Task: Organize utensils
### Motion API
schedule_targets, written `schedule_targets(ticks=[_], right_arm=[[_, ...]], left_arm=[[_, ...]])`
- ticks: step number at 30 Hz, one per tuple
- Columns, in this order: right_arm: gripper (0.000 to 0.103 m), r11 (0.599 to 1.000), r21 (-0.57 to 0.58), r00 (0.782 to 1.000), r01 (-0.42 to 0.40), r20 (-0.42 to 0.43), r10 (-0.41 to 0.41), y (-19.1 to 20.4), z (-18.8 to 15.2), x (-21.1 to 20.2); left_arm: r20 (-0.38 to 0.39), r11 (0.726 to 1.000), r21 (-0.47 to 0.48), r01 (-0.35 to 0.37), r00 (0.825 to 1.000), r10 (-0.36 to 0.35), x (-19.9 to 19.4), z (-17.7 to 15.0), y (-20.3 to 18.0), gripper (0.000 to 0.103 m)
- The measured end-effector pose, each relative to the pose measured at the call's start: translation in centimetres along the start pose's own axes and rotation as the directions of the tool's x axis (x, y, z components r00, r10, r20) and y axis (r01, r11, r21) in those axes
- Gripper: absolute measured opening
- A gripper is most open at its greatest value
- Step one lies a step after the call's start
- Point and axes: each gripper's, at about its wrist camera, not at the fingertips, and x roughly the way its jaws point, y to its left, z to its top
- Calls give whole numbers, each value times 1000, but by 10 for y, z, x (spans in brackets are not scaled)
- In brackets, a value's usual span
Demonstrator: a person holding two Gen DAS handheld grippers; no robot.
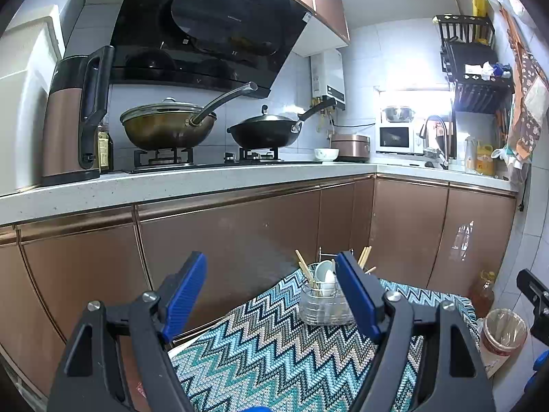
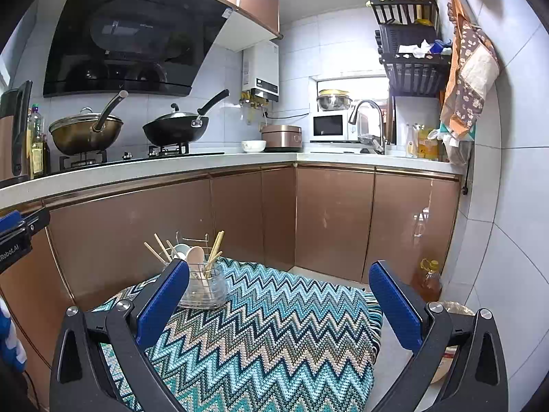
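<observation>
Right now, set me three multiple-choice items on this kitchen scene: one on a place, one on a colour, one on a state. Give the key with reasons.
1. Where does the clear utensil holder stand?
A. on the zigzag cloth
B. on the stove
C. inside the microwave

2. What colour are the pads of the right gripper?
A. red
B. blue
C. yellow

3. How do the jaws of the left gripper stand?
A. shut on a spoon
B. shut on the cloth
C. open, with nothing held

Key:
1 A: the holder rests on the cloth near its far edge, in front of the cabinet doors.
2 B: both pads show blue in the right wrist view.
3 C: the jaws stand wide apart and only the cloth and holder show beyond them.
</observation>
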Motion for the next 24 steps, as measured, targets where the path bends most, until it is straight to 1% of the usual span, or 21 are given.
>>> schedule_targets(ticks=[8,17,24], right_arm=[[103,1000,6,1000,13,10,-13,-1,0,-6],[103,1000,-7,1000,20,-2,-20,6,-4,-4],[103,1000,-2,1000,26,-5,-26,3,-4,-4]], left_arm=[[1,1000,8,-4,1000,4,-2,-3,0,77],[-3,1000,5,-3,1000,3,0,-4,4,77],[-5,1000,7,-7,1000,7,1,-7,6,77]])
